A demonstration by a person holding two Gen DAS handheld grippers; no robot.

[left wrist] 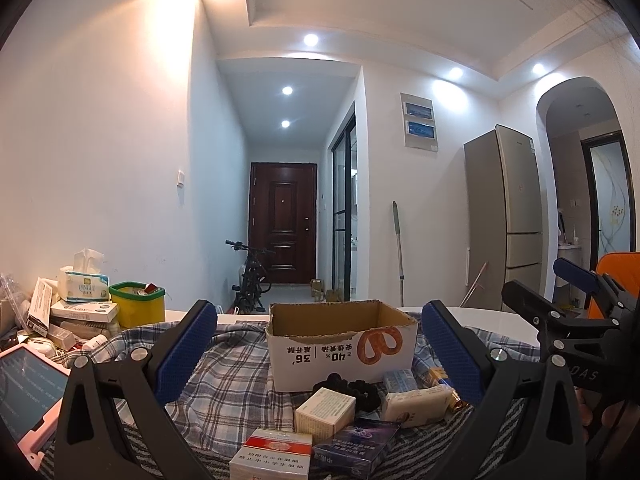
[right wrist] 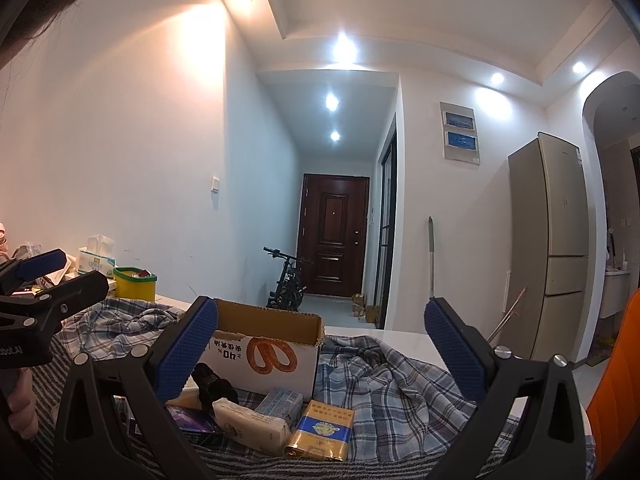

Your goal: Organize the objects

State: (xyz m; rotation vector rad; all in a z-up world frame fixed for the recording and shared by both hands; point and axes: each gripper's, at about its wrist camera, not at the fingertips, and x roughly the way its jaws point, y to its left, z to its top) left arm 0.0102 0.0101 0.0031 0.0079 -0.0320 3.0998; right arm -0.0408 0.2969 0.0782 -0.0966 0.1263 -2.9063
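Observation:
An open cardboard box with a pretzel print (left wrist: 340,344) (right wrist: 264,348) stands on a plaid cloth (left wrist: 232,380) (right wrist: 384,384). In front of it lie small packs: a cream box (left wrist: 325,407), a red-and-white pack (left wrist: 272,456), a dark blue pack (left wrist: 356,448) (right wrist: 192,424), a white wrapped pack (left wrist: 416,402) (right wrist: 252,424), a pale blue pack (left wrist: 400,380) (right wrist: 280,400), a gold-and-blue pack (right wrist: 320,432) and a black scrunchie (left wrist: 352,390) (right wrist: 212,386). My left gripper (left wrist: 318,348) is held level and open, with nothing between its fingers. My right gripper (right wrist: 320,344) is also open and holds nothing.
At the left stand a yellow tub with a green rim (left wrist: 138,304) (right wrist: 134,282), a tissue pack (left wrist: 82,280), stacked small boxes (left wrist: 84,312) and a pink-cased tablet (left wrist: 28,392). An orange chair back (right wrist: 616,380) is at the right. Beyond the table are a hallway, a bicycle (left wrist: 252,280) and a fridge (left wrist: 504,216).

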